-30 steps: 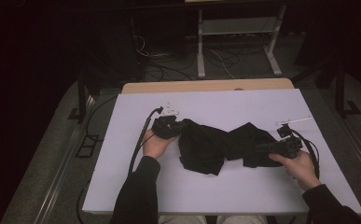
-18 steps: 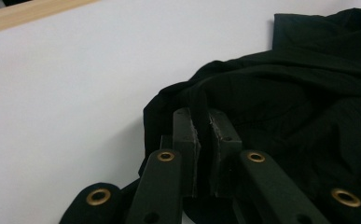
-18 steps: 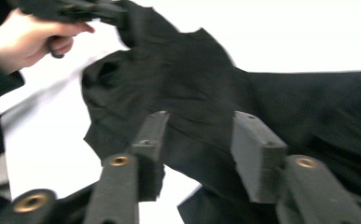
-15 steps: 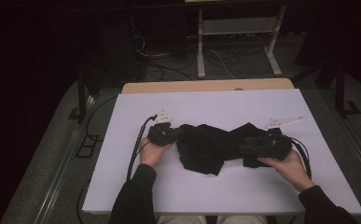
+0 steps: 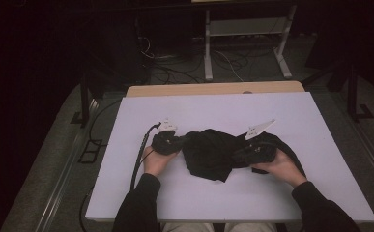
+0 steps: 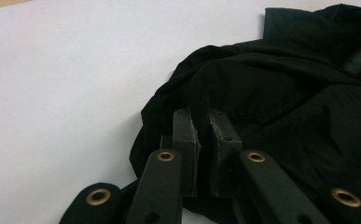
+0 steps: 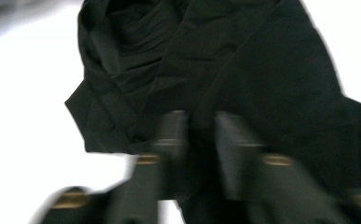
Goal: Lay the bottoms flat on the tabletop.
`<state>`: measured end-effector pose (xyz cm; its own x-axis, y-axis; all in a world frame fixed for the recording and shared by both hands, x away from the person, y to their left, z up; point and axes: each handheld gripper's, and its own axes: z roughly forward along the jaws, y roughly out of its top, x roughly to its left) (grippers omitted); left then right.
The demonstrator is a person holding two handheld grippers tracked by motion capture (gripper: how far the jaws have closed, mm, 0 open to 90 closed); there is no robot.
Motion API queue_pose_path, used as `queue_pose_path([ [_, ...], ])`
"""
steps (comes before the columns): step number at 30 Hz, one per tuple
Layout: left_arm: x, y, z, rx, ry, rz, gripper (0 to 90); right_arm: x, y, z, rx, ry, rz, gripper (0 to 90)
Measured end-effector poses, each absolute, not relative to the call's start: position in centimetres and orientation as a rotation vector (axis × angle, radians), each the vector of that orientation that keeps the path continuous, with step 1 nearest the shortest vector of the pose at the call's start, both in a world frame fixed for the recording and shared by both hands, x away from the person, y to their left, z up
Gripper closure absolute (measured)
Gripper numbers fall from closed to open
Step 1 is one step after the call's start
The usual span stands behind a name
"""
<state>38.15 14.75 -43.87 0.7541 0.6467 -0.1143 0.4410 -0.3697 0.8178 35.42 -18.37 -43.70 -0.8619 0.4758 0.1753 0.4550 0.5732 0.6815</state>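
A black cloth [image 5: 208, 153] lies bunched in the middle of the white table [image 5: 213, 111], a little nearer the person's edge than the far one. It sits between the two hands, rumpled into folds, with one loose corner hanging toward the person.

The left gripper [image 5: 166, 142] rests at the cloth's left end, held low over the table by the left hand [image 5: 156, 162]. In the left gripper view [image 6: 205, 135] its jaws are closed on a raised fold of the cloth [image 6: 281, 112], the pads pinching that ridge from both sides while the rest of the cloth spreads away to the right over the table [image 6: 66, 79].

The right gripper [image 5: 254, 152] is at the cloth's right end, held by the right hand [image 5: 281, 166]. Its jaws have just been closing, and in the right gripper view [image 7: 200, 135], which is blurred, a fold of the cloth [image 7: 206, 60] runs down between them and they press on it. A grey three-cornered plate stands up on each gripper, and a cable [image 5: 138, 157] trails from the left one toward the table's near edge.
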Motion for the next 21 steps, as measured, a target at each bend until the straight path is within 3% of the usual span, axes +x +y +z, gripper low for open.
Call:
queue_pose_path([
  [2,38.1,14.7,-43.9,2.028,0.815,0.284,82.2,35.7,-18.3,-43.5,0.835,2.784,1.193,88.3],
  [13,38.2,14.6,-42.8,2.052,0.773,0.335,82.1,37.9,-23.5,-39.6,1.128,2.387,1.469,89.0],
  [21,38.3,13.3,-42.7,2.131,0.684,0.366,81.9,39.8,-26.6,-40.1,1.336,2.228,1.447,89.0],
])
